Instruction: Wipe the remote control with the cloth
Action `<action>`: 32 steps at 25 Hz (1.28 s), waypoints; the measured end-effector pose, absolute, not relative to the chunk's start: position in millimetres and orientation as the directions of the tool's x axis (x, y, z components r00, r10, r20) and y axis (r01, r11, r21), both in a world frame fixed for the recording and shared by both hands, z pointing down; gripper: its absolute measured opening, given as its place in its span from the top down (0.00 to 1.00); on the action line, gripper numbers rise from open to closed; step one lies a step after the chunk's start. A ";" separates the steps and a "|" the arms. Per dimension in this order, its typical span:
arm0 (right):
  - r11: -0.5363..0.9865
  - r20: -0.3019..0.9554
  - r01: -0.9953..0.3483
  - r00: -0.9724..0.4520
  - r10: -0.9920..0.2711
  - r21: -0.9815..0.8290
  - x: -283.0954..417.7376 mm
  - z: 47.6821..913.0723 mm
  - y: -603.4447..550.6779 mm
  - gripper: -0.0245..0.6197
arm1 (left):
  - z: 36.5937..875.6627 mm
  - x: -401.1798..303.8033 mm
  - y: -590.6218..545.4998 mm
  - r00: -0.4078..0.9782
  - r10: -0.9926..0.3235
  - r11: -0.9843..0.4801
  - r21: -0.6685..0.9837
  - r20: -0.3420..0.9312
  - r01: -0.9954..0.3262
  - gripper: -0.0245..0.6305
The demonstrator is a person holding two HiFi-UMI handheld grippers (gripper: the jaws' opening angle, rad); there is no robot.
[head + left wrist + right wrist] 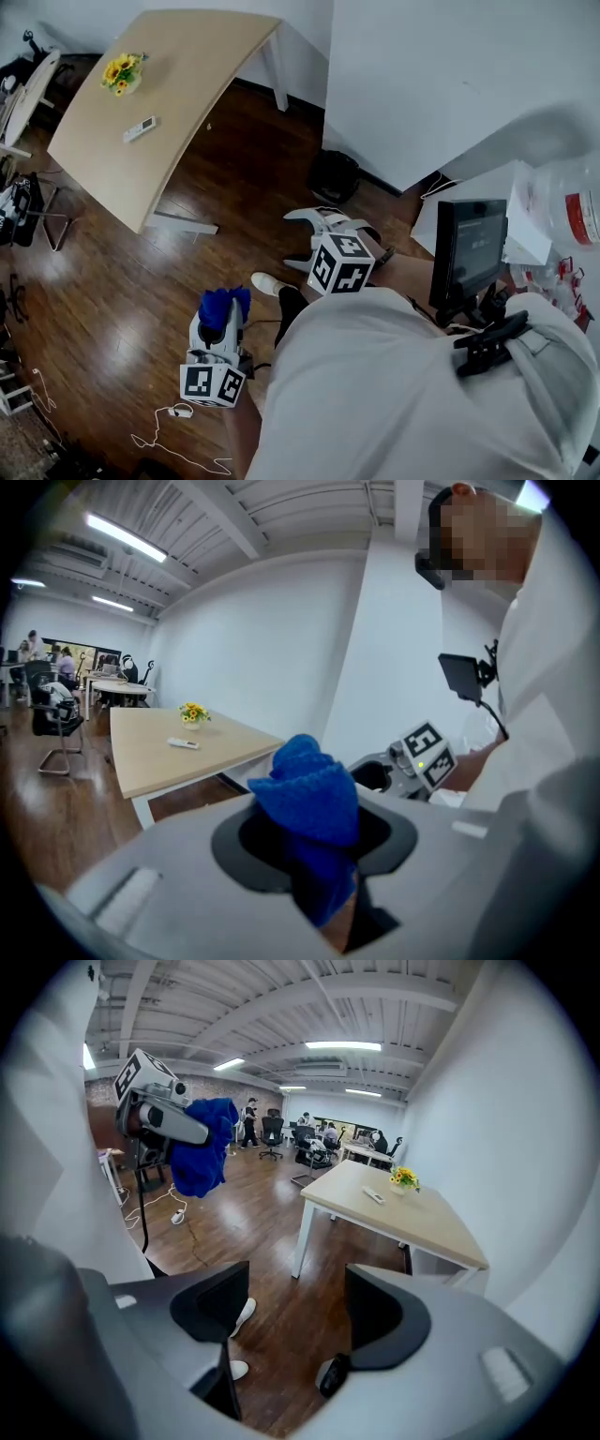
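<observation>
Cloth (309,789), blue and bunched up, is pinched tight in the jaws of the left gripper (223,314), and a big soft lump of it pokes out past the tips. The right gripper (295,1309) has its jaws wide apart with nothing between them; only the floor (272,1241) shows through the gap. The remote (141,128) lies on the table (197,75) at the far left of the room, just beside a small pot of yellow flowers (122,73). Both grippers are well apart from it, close to the person's body. So I think the wiping has not begun, and the person has to walk over first. A few things could go wrong. A white cord (180,411) lies loose on the floor near the person, and a foot could catch in it. The flowers stand so near the remote that a wide swipe of the cloth could knock them over. The remote looks light and the table looks smooth, so a push from the cloth could slide it away, maybe off the edge, if the right gripper does not hold it down. The cloth could also slip out if the left jaws let go a bit.
</observation>
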State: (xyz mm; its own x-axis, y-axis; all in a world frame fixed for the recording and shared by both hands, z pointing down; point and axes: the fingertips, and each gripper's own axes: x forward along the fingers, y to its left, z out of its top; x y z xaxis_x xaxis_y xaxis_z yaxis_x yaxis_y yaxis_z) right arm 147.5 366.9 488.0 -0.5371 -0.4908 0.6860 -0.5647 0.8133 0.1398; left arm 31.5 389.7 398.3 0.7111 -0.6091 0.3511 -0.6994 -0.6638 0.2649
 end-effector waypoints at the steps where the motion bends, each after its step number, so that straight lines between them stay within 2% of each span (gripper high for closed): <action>1: 0.813 0.683 -0.565 -0.540 -0.492 0.139 151.6 488.3 371.4 0.46 | 399.6 34.8 395.7 0.708 -0.609 -0.662 0.263 0.357 -0.702 0.74; 22: 0.798 0.682 -0.579 -0.518 -0.517 0.166 168.9 491.6 375.6 0.46 | 402.6 64.6 395.1 0.747 -0.551 -0.722 0.236 0.373 -0.651 0.74; 32: 0.784 0.679 -0.603 -0.515 -0.524 0.148 199.9 492.2 387.5 0.47 | 397.8 98.7 402.8 0.752 -0.528 -0.741 0.219 0.395 -0.635 0.74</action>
